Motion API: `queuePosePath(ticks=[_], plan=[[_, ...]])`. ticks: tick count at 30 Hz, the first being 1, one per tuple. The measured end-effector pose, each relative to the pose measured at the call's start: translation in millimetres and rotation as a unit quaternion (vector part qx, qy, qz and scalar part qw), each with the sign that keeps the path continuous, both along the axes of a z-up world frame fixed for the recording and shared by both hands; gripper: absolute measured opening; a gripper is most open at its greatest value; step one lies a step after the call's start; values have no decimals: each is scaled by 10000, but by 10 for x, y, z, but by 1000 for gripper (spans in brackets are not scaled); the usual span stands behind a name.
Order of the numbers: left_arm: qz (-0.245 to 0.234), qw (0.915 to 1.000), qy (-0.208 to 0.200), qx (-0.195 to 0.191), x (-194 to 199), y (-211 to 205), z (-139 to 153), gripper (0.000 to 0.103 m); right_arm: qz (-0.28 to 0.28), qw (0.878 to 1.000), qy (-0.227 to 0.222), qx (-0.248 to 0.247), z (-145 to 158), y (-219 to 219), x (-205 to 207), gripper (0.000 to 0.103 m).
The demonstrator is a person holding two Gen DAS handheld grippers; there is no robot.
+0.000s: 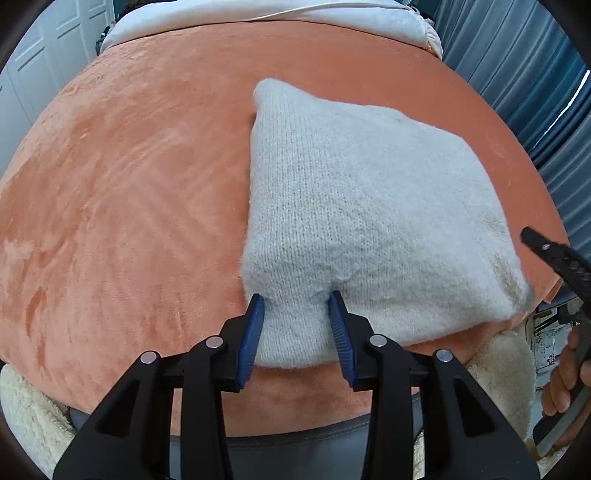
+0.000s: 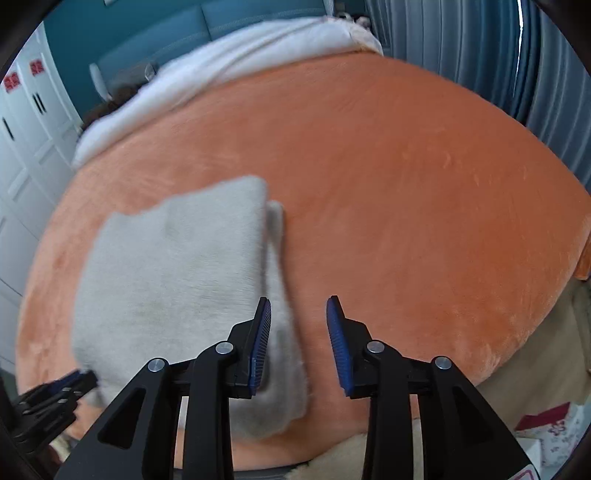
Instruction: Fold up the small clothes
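The white knitted sweater lies folded into a neat square on the orange bed blanket, so the folding looks nearly done, with the left gripper apart around its near edge and the right gripper apart, holding nothing.

Folded sweater at the near edge of the bed, between my two grippers.

The sweater lies on the blanket that covers the bed, close to its near edge. My left gripper straddles the sweater's near left corner, a bulge of knit between its fingers. My right gripper hangs over the sweater's right edge, one finger above the knit, the other above bare blanket. Behind, a sheet crosses the bed's far end; curtains stand to the right.
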State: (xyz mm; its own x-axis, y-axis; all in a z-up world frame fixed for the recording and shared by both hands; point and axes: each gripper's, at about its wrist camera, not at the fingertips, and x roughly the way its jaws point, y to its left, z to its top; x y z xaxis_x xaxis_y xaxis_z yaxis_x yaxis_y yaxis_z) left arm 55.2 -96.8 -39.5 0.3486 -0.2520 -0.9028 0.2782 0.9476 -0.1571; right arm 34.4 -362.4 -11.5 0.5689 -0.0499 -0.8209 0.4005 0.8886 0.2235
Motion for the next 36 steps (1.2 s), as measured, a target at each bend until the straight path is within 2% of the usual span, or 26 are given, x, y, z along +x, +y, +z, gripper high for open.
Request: queuePosePath(ticks=[3, 4, 5, 7, 9, 10, 11, 13, 15, 17, 19, 21, 22, 24, 27, 29, 31, 33, 34, 36], plan=[[76, 9999, -16, -85, -84, 72, 56, 43, 560, 9932, -589, 830, 267, 212, -20, 28], [130, 9999, -2, -81, -100, 108, 59, 48, 806, 9907, -649, 887, 311, 325, -20, 28], [173, 9998, 36, -85, -109, 145, 52, 49, 1108, 9884, -616, 835, 317, 491, 47, 28], [252, 9996, 106, -95, -121, 213, 40, 49, 1525, 9857, -296, 646, 119, 796, 205, 27], [316, 9994, 110, -54, -132, 267, 45, 50, 1831, 9783, 749, 618, -528, 1004, 368, 24], [353, 9993, 104, -25, -137, 295, 59, 49, 1867, 9751, 1050, 567, -784, 1065, 355, 22], [359, 9993, 103, -13, -143, 318, 76, 50, 1823, 9782, 881, 454, -792, 1107, 308, 22], [354, 9994, -15, 1, -165, 373, 131, 53, 1786, 9803, 808, 253, -589, 1163, 319, 22], [372, 9992, -105, 73, -174, 391, 148, 54, 1684, 9842, 378, 399, -289, 1147, 298, 22], [346, 9994, -86, 4, -173, 370, 141, 54, 1669, 9846, 180, 486, -167, 1136, 282, 22], [310, 9995, -36, -20, -154, 324, 128, 54, 1781, 9817, 405, 535, -341, 1189, 372, 22], [298, 9995, -47, -5, -163, 289, 143, 54, 1989, 9740, 1034, 329, -795, 1306, 340, 19], [290, 9996, -57, 15, -171, 281, 161, 54, 1975, 9753, 958, 241, -806, 1331, 343, 21], [261, 9995, -162, 53, -184, 301, 203, 54, 1882, 9785, 785, 309, -546, 1363, 367, 22], [315, 9990, -245, 177, -169, 356, 186, 55, 1956, 9782, 154, 680, -127, 1358, 395, 22], [403, 9990, -117, 154, -133, 389, 125, 55, 2055, 9773, 51, 503, -57, 1479, 526, 22], [455, 9988, -75, 177, -122, 418, 105, 55, 2141, 9756, 277, 386, -205, 1569, 690, 23], [455, 9986, -151, 233, -140, 437, 126, 55, 2261, 9691, 854, 497, -610, 1622, 753, 23], [449, 9985, -177, 261, -145, 445, 132, 55, 2265, 9695, 752, 558, -711, 1637, 770, 23], [449, 9984, -181, 290, -144, 466, 139, 55, 2233, 9702, 722, 612, -600, 1585, 689, 23]])
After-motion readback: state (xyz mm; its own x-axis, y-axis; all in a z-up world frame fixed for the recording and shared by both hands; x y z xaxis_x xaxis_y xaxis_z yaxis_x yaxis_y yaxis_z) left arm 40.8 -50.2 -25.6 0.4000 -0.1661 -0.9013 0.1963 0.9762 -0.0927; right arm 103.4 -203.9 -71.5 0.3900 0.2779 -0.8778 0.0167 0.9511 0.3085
